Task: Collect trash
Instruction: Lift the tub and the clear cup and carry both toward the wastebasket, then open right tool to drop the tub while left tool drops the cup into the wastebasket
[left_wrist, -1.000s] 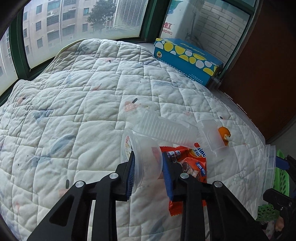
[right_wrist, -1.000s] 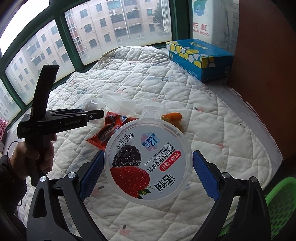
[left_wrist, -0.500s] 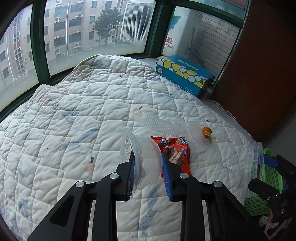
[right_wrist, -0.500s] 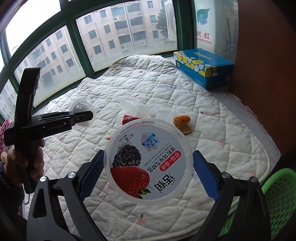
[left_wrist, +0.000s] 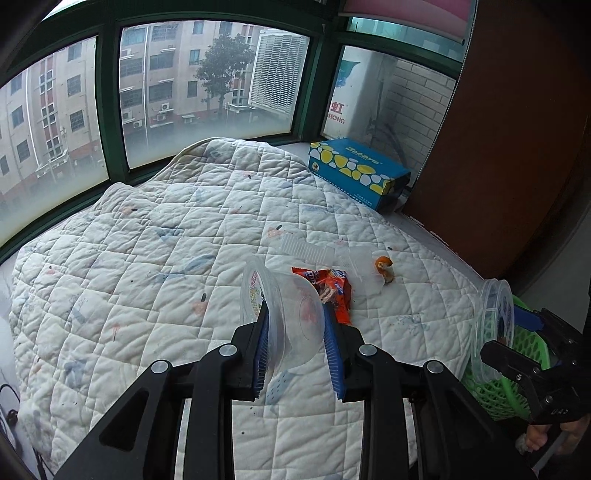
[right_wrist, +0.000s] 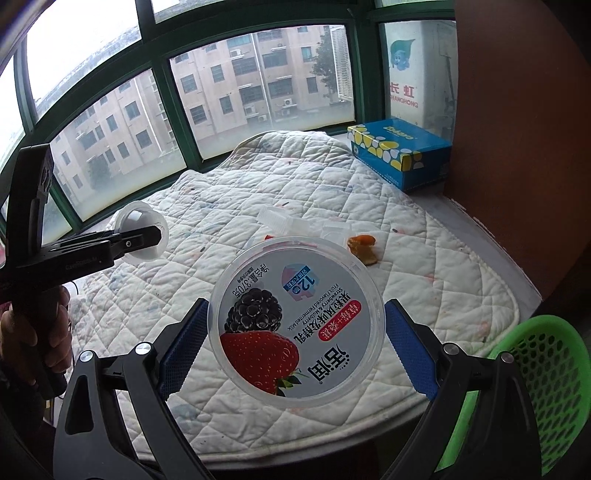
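A white quilt (left_wrist: 155, 258) covers the bed and fills most of both views, running up to the green-framed window (left_wrist: 207, 85) at 12 o'clock. A blue tissue box (left_wrist: 356, 171) with yellow spots sits off the quilt's far edge at about 1 o'clock, beside a brown panel (left_wrist: 517, 147). Down at 4 o'clock, just past the quilt's near edge, stands a green basket (right_wrist: 532, 373) of open mesh. The right gripper (right_wrist: 295, 343) holds a yogurt tub (right_wrist: 297, 326) flat side to its camera, strawberry and mulberry printed on the face; the fingers (right_wrist: 410, 354) are spread wide, and whether the blue pads actually touch the tub's sides I cannot tell, though the tub hangs between them above the quilt's near edge and beside the basket. The left gripper (left_wrist: 295, 350) is up over the quilt with its fingers (left_wrist: 260, 350) pinching a clear cup (left_wrist: 284, 314) that lies on its side, rim toward 9 o'clock. Past the cup, at the middle of the quilt, lies the loose trash: a clear ribbed tray (left_wrist: 308, 253), a red wrapper (left_wrist: 328, 291) just this side of it, a small clear lid (left_wrist: 364, 269) at the wrapper's 2 o'clock, and an orange peel (left_wrist: 384, 267) just beside that lid. From the right camera the peel (right_wrist: 364, 249) shows at 1 o'clock of the tub.
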